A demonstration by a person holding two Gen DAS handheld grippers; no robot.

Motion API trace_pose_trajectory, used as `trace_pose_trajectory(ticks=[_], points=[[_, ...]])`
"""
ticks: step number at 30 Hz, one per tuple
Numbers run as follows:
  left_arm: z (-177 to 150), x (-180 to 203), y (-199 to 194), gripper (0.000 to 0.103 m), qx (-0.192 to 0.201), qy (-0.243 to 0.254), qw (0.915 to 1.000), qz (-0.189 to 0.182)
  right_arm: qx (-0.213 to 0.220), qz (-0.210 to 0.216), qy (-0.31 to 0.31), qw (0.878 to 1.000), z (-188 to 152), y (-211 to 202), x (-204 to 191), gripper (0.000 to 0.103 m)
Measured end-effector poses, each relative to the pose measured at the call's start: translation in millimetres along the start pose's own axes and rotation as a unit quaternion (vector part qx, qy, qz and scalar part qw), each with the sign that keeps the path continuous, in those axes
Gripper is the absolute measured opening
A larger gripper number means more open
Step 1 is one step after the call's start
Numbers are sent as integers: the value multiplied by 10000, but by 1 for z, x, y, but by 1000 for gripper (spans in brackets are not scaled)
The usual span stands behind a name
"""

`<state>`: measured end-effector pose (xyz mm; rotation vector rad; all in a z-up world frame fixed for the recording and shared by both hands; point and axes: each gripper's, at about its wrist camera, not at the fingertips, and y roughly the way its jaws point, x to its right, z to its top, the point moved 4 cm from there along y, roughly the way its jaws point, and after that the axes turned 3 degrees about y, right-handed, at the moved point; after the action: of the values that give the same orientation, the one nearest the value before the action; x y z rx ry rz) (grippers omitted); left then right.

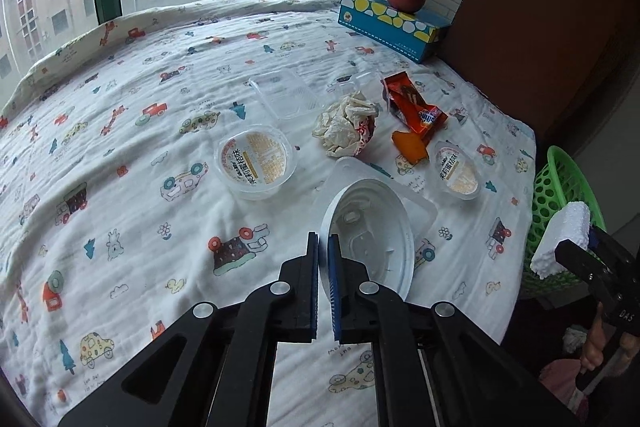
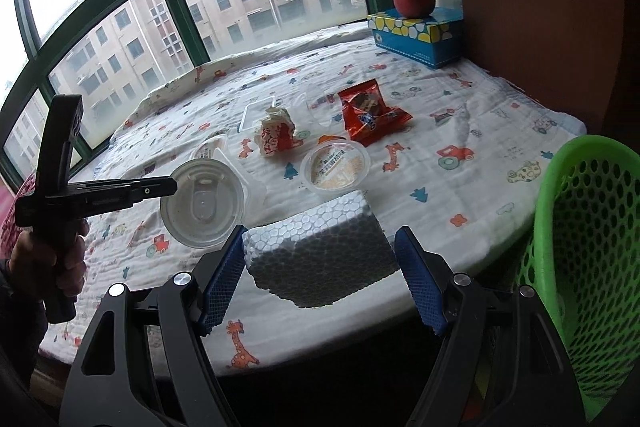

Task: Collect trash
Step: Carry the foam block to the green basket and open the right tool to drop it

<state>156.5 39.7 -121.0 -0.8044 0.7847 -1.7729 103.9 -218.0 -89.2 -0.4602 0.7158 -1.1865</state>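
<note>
Black gripper [image 1: 324,247], blue-padded fingers [image 2: 420,275], silver screws.

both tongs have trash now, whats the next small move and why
Probably carry the right tongs sideways over the green basket and let go there. They hold the foam block, and the basket stands just to its right at the bed's edge. The left tongs, shut on the white lid, can follow.
</note>
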Motion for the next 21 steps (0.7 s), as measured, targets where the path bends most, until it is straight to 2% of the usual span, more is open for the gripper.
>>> trace_pose_trajectory(ticks=[9, 14, 21], points=[[5, 8, -26, 5, 107, 137, 9998, 49, 241, -224, 270, 9991, 2, -23, 28, 74], [17, 26, -41, 5, 262, 226, 9992, -178, 348, -477, 426, 9973, 1, -39, 51, 74], [40, 76, -48, 5, 410, 506, 9959, -624, 544, -893, 676, 9922, 3, -67, 88, 74]])
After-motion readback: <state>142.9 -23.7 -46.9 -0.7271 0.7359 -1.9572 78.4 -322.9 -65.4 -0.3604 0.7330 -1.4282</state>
